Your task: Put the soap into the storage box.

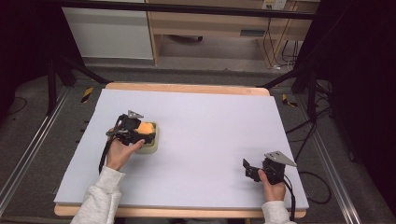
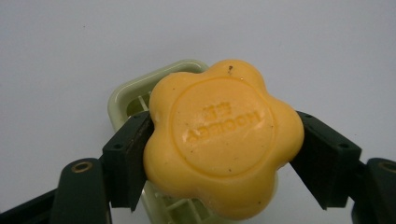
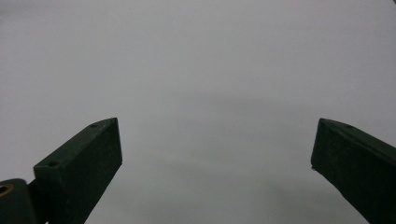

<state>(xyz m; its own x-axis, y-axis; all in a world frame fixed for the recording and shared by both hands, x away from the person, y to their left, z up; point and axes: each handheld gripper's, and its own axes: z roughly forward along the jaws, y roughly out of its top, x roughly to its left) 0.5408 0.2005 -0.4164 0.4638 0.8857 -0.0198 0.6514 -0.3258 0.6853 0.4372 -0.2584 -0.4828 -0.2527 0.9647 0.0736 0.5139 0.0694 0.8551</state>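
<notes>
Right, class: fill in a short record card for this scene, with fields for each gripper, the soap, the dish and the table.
left gripper: jaws shut on the soap's two sides
right gripper: open, nothing between the jaws, over bare table
soap: orange-yellow, flower-shaped, stamped face up
soap dish: pale green, slatted, under the soap
table: light grey top, wooden edge

Each hand-held gripper, the left hand-held gripper and the right hand-held gripper, is black with blocky dark jaws, a brass-ringed screw hole beside the jaw base, a grey three-cornered plate on top and a trailing black cable; light grey sleeves sit behind them.
</notes>
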